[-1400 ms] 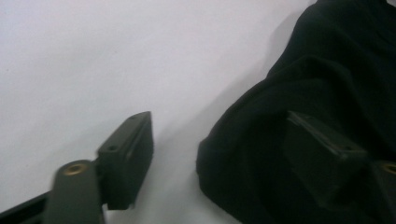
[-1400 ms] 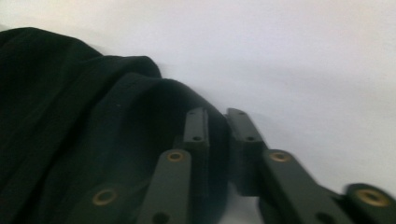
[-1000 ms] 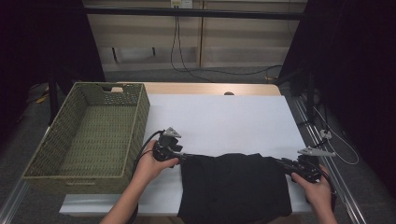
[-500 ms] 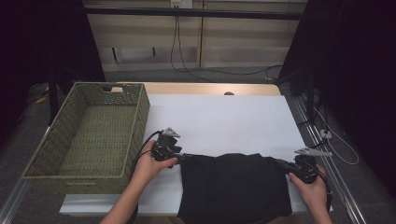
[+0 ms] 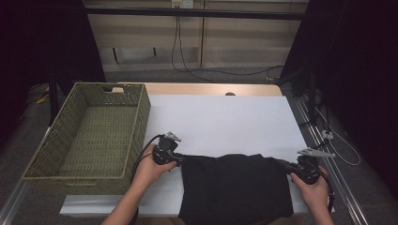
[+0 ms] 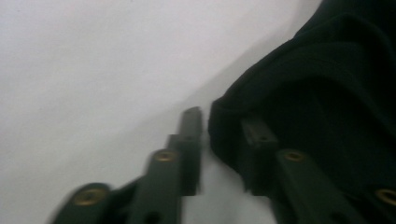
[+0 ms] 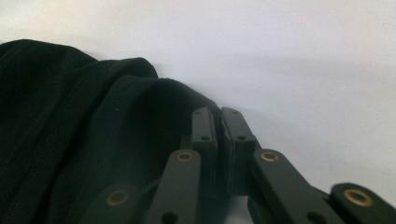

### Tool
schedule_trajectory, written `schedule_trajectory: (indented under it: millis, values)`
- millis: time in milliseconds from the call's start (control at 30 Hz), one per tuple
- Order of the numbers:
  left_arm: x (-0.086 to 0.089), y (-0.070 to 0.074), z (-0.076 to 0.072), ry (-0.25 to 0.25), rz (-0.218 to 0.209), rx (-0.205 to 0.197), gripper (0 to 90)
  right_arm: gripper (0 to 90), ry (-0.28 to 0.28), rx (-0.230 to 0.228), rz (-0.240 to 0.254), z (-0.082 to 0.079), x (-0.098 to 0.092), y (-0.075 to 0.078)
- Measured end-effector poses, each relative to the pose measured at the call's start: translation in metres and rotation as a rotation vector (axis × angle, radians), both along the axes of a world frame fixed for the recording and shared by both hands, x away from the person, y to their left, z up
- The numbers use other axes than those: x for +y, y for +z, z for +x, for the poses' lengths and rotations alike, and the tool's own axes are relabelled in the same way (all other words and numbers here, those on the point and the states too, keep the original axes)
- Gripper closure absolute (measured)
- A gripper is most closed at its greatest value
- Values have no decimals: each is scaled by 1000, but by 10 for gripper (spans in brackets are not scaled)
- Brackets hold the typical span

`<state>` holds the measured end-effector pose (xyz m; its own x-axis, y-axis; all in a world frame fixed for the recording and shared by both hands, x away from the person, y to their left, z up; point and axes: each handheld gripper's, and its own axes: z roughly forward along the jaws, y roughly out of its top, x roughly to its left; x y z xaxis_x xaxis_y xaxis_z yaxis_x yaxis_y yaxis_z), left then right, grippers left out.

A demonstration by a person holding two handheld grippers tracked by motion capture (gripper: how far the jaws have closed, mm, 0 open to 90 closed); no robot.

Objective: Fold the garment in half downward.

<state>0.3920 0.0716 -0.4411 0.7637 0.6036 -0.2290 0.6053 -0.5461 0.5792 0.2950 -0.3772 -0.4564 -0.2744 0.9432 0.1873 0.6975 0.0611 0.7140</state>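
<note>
A black garment (image 5: 234, 187) lies at the near edge of the white table (image 5: 225, 122). My left gripper (image 5: 180, 160) is at its far left corner. In the left gripper view the folded corner (image 6: 289, 84) sits between the jaws of the left gripper (image 6: 220, 120), which have just been closing. A thin slit still shows beside one pad, so it is open. My right gripper (image 5: 281, 164) is at the far right corner. In the right gripper view, my right gripper (image 7: 217, 113) is shut on the garment's hem (image 7: 154, 93).
A green woven basket (image 5: 136, 122) with nothing in it stands at the table's left, close to my left hand. Cables (image 5: 187, 56) hang behind the table. A metal rail (image 5: 309, 126) runs along the right edge.
</note>
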Motion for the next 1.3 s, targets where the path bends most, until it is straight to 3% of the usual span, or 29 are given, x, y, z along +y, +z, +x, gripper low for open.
schedule_trajectory:
  millis: [67, 167, 300, 567, 667, 1067, 1300]
  values:
    - [0, 0, 1, 14, 1, 16, 850, 857, 4, -3, 5, 2, 0, 0]
    - [1, 5, 6, 42, -20, 2, 869, 859, 2, -6, 19, 6, -2, 0]
    - [1, 15, 12, 64, -38, -21, 873, 862, 0, -40, 27, 14, -6, 8]
    - [2, 33, 28, 113, -27, -86, 875, 863, -10, -89, 0, 36, -4, 23]
    - [5, 40, 36, 132, -42, -87, 874, 863, -26, -107, 18, 44, -8, 26]
    - [7, 44, 59, 162, -57, -72, 874, 862, -19, -125, -32, 68, -6, 33]
    - [11, 49, 66, 172, -48, -99, 874, 861, -37, -147, -31, 77, -10, 40]
